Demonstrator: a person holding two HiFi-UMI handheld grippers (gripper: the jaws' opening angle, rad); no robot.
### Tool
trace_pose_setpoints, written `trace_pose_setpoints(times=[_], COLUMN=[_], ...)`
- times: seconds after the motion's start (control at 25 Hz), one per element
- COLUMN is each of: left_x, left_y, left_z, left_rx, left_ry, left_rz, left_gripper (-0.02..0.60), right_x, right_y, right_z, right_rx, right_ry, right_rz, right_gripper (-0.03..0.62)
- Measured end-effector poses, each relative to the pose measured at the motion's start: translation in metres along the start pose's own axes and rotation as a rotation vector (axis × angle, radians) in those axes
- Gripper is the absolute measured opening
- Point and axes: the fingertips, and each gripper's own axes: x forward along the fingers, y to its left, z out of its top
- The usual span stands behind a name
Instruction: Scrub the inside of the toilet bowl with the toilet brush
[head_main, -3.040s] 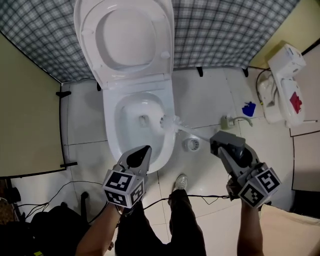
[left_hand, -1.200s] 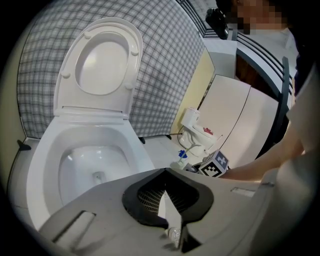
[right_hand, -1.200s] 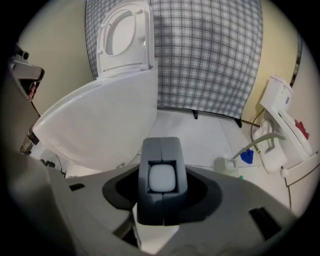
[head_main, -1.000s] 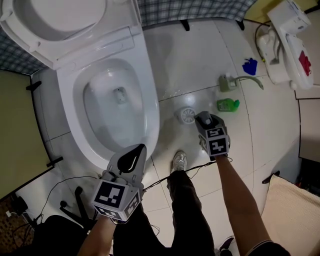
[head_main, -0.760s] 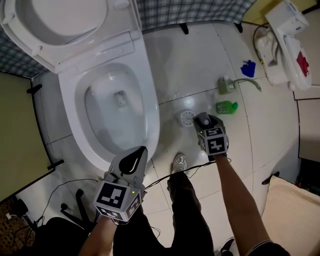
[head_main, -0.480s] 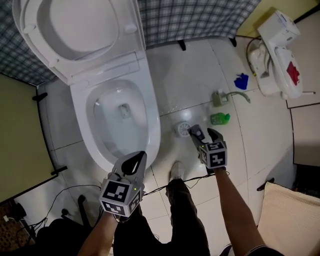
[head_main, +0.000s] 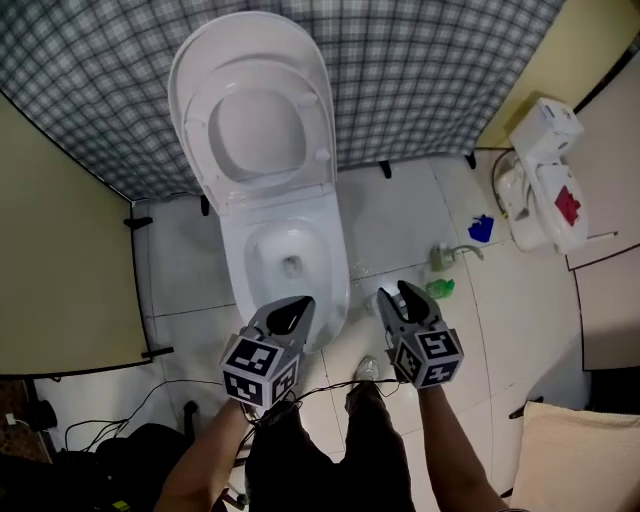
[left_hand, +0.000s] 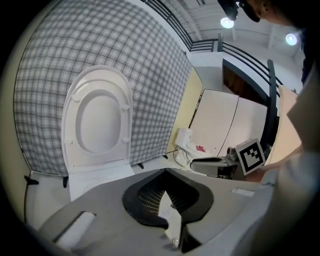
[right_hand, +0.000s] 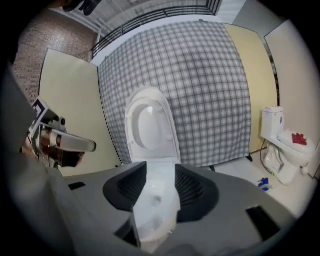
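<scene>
The white toilet (head_main: 335, 270) stands with lid and seat (head_main: 262, 120) up and its bowl (head_main: 290, 262) holds nothing. No toilet brush shows in any view. My left gripper (head_main: 300, 302) hovers over the bowl's near rim, shut with nothing in it. My right gripper (head_main: 394, 291) hangs just right of the bowl above the floor; its jaws are closing with nothing between them. Through the gap of the right gripper (right_hand: 155, 190) I see the raised lid (right_hand: 150, 127). The left gripper (left_hand: 165, 197) also faces the lid (left_hand: 97, 117).
A green bottle (head_main: 438, 288), a grey fitting (head_main: 440, 258) and a blue object (head_main: 480, 228) lie on the white tiles to the right. A small white fixture (head_main: 545, 175) stands at the far right. Cables (head_main: 120, 425) trail near my feet. A checked wall (head_main: 420, 70) stands behind.
My right gripper opened at the brush holder on the floor, then lifted back level with the left gripper. The view pulled back, so lid and wall show in full.
</scene>
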Motion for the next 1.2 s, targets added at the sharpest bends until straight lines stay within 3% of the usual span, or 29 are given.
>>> trace_pose_setpoints(times=[0.12, 0.2, 0.48, 0.68, 0.84, 1.04, 1.2], left_x=[-0.026, -0.041, -0.087, -0.127, -0.144, -0.164, -0.172], left_y=[-0.007, -0.012, -0.031, -0.036, -0.041, -0.045, -0.039], left_z=[0.033, 0.054, 0.145, 0.189, 0.212, 0.221, 0.239], left_rx=[0.001, -0.005, 0.114, 0.191, 0.227, 0.216, 0.214], left_ry=[-0.068, -0.117, -0.276, -0.359, -0.374, -0.392, -0.416], left_rz=[-0.041, -0.066, -0.052, -0.036, -0.04, -0.005, 0.011], left_gripper=[0.009, 0.009, 0.009, 0.009, 0.009, 0.009, 0.009], right_x=[-0.009, -0.015, -0.044, -0.062, -0.066, -0.081, -0.081], right_y=[0.046, 0.07, 0.133, 0.176, 0.198, 0.221, 0.226], right_z=[0.057, 0.09, 0.198, 0.231, 0.255, 0.267, 0.284], right_rx=[0.14, 0.177, -0.012, -0.074, -0.1, -0.145, -0.169], right_ry=[-0.144, -0.203, -0.355, -0.381, -0.377, -0.362, -0.364], right_rz=[0.1, 0.153, 0.318, 0.397, 0.451, 0.531, 0.545], right_gripper=[0.117, 0.109, 0.003, 0.003, 0.002, 0.002, 0.002])
